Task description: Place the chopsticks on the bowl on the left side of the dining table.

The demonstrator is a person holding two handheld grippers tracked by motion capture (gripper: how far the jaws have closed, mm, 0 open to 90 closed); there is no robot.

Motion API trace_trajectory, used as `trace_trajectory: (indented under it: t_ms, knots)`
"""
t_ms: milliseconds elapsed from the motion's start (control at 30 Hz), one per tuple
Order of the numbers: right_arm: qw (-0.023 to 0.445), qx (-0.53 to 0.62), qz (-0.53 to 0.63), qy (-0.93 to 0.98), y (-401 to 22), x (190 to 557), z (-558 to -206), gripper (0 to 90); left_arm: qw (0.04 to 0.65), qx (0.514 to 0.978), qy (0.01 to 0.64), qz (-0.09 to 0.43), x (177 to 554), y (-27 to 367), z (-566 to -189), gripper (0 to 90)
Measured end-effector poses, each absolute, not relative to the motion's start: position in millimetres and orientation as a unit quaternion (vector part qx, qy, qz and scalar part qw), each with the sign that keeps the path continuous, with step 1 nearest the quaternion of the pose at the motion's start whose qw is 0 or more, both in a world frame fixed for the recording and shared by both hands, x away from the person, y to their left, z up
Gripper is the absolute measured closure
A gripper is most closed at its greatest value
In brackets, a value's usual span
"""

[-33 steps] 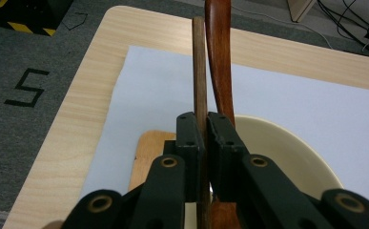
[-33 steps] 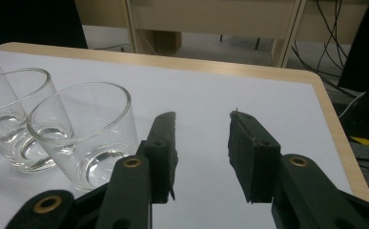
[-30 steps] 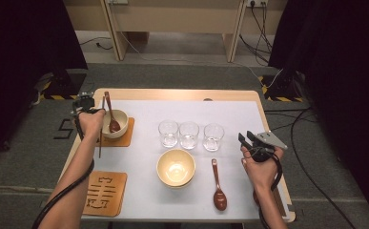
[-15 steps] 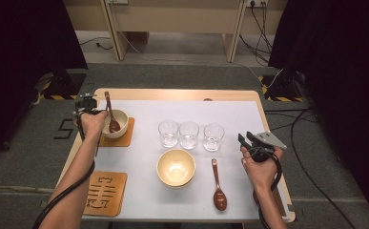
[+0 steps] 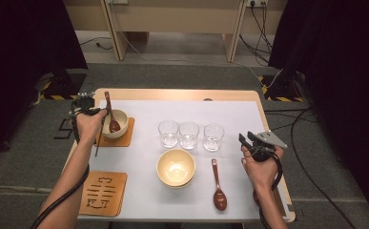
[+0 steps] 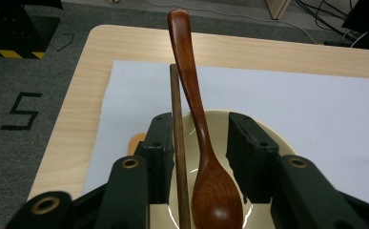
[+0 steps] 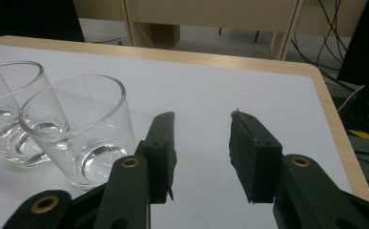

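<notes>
1. Grey carpet surrounds a wooden table covered by a white sheet.
2. Left gripper is at the table's far left corner, over a cream bowl that sits on an orange coaster.
3. Its jaws have just been opening. A brown spoon stands between them, scoop down in the bowl, handle leaning past its rim. The right pad is clear of the spoon.
4. A thin brown stick lies against the left pad.
5. Right gripper hovers at the right edge, jaws half open and empty, near three glasses.
6. Second bowl, second spoon and a spare coaster lie at the near side.
</notes>
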State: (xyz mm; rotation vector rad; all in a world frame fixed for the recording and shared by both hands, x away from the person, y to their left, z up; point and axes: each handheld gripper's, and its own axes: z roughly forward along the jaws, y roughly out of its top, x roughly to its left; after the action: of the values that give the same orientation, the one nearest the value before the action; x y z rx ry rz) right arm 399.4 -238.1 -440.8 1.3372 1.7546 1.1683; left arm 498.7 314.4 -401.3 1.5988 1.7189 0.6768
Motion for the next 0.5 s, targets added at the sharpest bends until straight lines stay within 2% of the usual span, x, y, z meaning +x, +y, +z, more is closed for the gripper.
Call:
trace_trajectory:
  t_ms: [500]
  knots:
    - [0.310, 0.517, 0.427, 0.674, -244, 401, -436, 60.6, 0.377, 0.627, 0.627, 0.268, 463, 311, -388, 53.0]
